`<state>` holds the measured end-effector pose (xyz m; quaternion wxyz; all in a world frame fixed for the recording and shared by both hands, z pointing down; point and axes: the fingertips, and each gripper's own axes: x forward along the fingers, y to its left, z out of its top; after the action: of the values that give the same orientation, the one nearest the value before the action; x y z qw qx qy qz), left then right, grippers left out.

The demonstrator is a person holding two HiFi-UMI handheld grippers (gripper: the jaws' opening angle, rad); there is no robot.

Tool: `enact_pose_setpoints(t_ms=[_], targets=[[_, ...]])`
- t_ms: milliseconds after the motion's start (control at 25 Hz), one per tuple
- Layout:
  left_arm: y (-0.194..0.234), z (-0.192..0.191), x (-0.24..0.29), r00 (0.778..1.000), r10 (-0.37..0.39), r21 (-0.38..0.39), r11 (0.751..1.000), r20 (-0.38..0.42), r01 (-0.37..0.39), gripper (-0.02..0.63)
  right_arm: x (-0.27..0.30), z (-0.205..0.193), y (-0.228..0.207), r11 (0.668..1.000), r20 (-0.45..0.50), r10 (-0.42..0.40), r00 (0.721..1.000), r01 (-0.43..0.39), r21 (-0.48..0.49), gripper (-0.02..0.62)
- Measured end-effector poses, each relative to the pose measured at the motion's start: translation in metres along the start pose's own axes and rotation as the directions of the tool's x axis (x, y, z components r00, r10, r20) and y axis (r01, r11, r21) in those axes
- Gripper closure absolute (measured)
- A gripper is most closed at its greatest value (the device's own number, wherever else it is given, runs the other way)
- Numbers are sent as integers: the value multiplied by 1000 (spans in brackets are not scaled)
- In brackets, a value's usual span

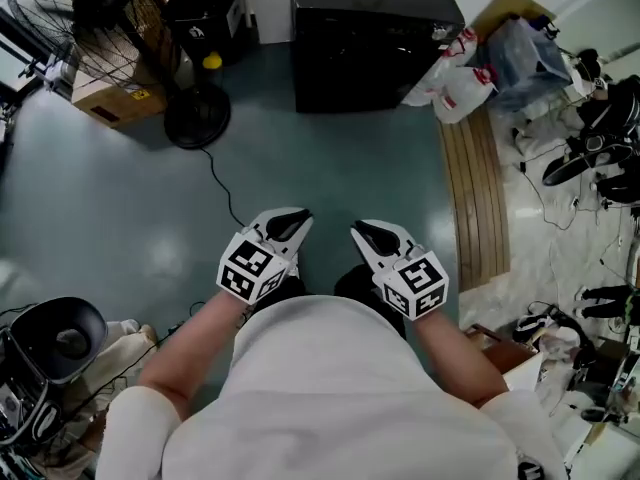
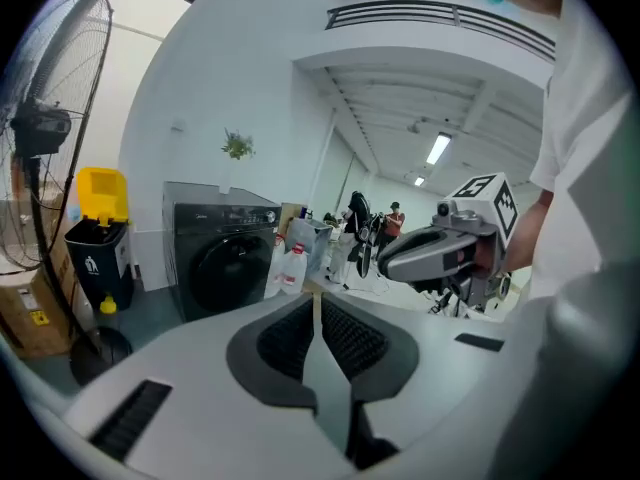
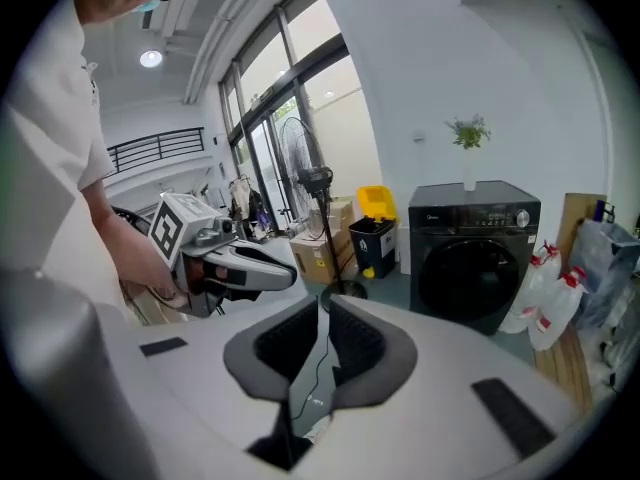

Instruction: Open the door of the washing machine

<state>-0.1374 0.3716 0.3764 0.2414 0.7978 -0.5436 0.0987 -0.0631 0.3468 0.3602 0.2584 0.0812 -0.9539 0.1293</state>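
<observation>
The washing machine [image 1: 370, 43] stands against the far wall, well apart from the person, with a stretch of blue-grey floor [image 1: 330, 158] between them. Its round dark door [image 3: 470, 278] faces outward and lies flush with the front panel, so it is not yet open, and nothing touches it.

Both tools are held low and close to the person's body, side by side and aimed toward the machine. That looks like a carrying posture for the approach, not a reach. The left tool [image 1: 296, 222] has its pads together with nothing between them. The right tool [image 1: 362, 234] looks the same: its pads meet at the tips, and only floor and a thin cable [image 1: 225, 193] show through the slit. Closed and empty suits this stage, since there is nothing to grip until the door's edge or handle is within reach. The jaws would probably need to part first.

White plastic jugs [image 3: 548, 303] crowd the machine on the side toward the right tool. A black bin with a yellow lid [image 3: 377, 233] and a standing fan [image 3: 312, 183] sit on its other side. Coming straight at the machine's front therefore seems the sensible line. I cannot tell from these views on which side of the door the handle lies.
</observation>
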Motion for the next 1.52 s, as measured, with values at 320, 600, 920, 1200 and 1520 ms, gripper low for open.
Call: enact_pose_setpoints(t_ms=[320, 600, 920, 1200, 1520], targets=[[63, 27, 54, 1000, 19, -27, 999, 6, -19, 586, 19, 9, -48, 999, -24, -30, 999, 30, 12, 578], [101, 47, 131, 987, 133, -76, 987, -87, -139, 557, 34, 33, -137, 998, -46, 58, 997, -60, -30, 581], [172, 74, 218, 946, 278, -29, 958, -168, -287, 538, 44, 52, -243, 991, -78, 117, 990, -121, -52, 580], [283, 57, 294, 913, 285, 56, 958, -293, -281, 529, 69, 43, -290, 997, -162, 67, 985, -59, 52, 584], [407, 34, 380, 890, 224, 147, 973, -397, -179, 494, 129, 55, -306, 985, -225, -41, 973, 77, 154, 585]])
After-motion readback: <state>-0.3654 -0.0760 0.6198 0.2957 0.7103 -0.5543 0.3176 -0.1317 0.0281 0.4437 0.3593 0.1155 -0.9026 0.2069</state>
